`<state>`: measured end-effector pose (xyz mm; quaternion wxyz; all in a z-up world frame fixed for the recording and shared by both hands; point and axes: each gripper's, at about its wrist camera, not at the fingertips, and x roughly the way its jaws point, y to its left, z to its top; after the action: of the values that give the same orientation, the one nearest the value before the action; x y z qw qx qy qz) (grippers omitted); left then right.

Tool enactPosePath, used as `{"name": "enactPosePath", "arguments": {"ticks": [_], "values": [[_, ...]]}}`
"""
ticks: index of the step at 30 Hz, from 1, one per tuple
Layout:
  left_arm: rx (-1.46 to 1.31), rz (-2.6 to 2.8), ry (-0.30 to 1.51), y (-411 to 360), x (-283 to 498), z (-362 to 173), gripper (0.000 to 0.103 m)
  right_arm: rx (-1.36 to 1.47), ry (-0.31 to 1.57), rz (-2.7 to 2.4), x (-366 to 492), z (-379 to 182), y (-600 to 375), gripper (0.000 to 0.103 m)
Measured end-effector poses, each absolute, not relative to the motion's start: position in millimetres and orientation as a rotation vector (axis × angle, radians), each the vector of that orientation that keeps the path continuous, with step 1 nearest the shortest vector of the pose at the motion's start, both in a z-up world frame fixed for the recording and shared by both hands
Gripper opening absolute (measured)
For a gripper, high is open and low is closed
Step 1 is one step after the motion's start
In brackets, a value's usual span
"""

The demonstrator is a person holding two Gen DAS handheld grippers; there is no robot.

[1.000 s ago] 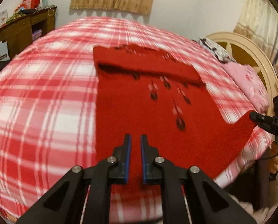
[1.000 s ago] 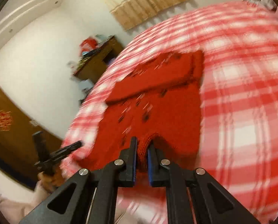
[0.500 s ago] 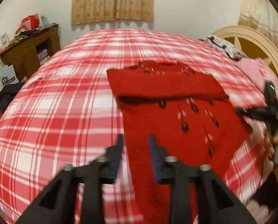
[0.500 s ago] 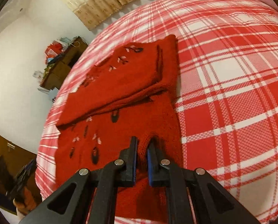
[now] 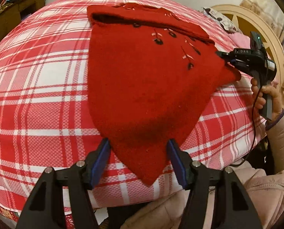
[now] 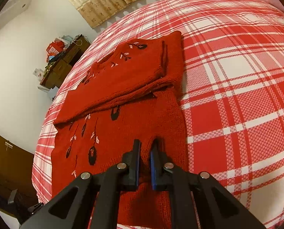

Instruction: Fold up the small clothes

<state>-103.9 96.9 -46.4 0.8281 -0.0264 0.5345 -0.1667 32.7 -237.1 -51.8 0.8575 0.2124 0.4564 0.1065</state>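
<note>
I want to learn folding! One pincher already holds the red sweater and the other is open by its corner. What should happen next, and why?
Probably close the left gripper on the near corner of the red sweater. Its jaws have just been opening and now straddle that corner without pressing it, while the right gripper already pinches the hem. With both corners held, the bottom could be lifted over the folded top.

Sweater (image 5: 142,80) flat on the bed (image 5: 36,87) — its far part folded over on top, desk (image 6: 65,61) beyond the bed's far-left edge, headboard (image 5: 256,24) to the right.
</note>
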Motion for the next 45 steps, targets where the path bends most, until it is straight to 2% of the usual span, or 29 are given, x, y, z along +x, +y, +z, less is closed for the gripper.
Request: {"name": "enactPosePath", "arguments": {"ticks": [1, 2, 3, 7, 11, 17, 23, 24, 26, 28, 32, 36, 42, 44, 45], "values": [[-0.063, -0.346, 1.139, 98, -103, -46, 0.033, 0.446, 0.958, 0.223, 32, -52, -237, 0.009], [-0.069, -0.336, 1.146, 99, -102, -46, 0.018, 0.446, 0.958, 0.222, 33, -52, -237, 0.009], [-0.087, -0.330, 1.159, 103, -100, -47, 0.009, 0.446, 0.958, 0.220, 33, -52, -236, 0.009], [-0.179, -0.346, 1.166, 111, -96, -43, 0.009, 0.442, 0.963, 0.220, 33, -51, -236, 0.009], [-0.206, -0.392, 1.103, 105, -79, -15, 0.009, 0.459, 0.971, 0.223, 36, -52, -238, 0.009], [-0.245, -0.383, 1.033, 105, -12, 20, 0.009, 0.499, 0.969, 0.215, 39, -55, -241, 0.009], [-0.205, -0.238, 1.079, 106, 61, 8, 0.010, 0.492, 0.978, 0.207, 40, -54, -239, 0.009], [-0.188, -0.218, 1.085, 109, 67, 7, 0.012, 0.492, 0.980, 0.206, 40, -54, -239, 0.009], [-0.166, -0.174, 1.078, 118, 74, 8, 0.022, 0.491, 0.981, 0.206, 41, -54, -239, 0.009], [-0.177, -0.163, 1.038, 134, 70, 14, 0.045, 0.494, 0.982, 0.206, 41, -55, -239, 0.009], [-0.129, -0.238, 0.946, 144, 56, 26, 0.048, 0.498, 0.982, 0.207, 43, -55, -239, 0.009], [0.031, -0.376, 0.890, 128, 34, 22, 0.062, 0.502, 0.979, 0.209, 43, -56, -239, 0.009], [0.087, -0.439, 0.907, 91, 60, -1, 0.062, 0.487, 0.978, 0.197, 42, -55, -237, 0.009], [0.082, -0.452, 0.945, 83, 69, -11, 0.053, 0.477, 0.978, 0.193, 42, -54, -236, 0.009], [0.084, -0.461, 0.968, 79, 72, -17, 0.040, 0.477, 0.979, 0.193, 42, -55, -236, 0.009]]}}
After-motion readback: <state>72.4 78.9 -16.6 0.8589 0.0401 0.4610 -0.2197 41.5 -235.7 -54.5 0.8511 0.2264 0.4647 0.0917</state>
